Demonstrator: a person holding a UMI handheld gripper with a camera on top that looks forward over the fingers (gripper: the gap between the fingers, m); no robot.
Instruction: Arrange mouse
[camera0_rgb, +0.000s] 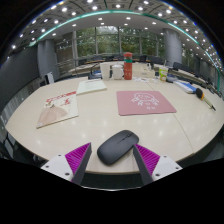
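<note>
While the gripper (112, 160) hangs released over a pale round table (100, 118), a dark grey mouse (117, 146) sits on the tabletop between its spread, magenta-padded fingers (76, 156), a gap at either side. Beyond lie a booklet (58, 108) at left, a pink mat (145, 102) at right, bottles (127, 66) farther back.
</note>
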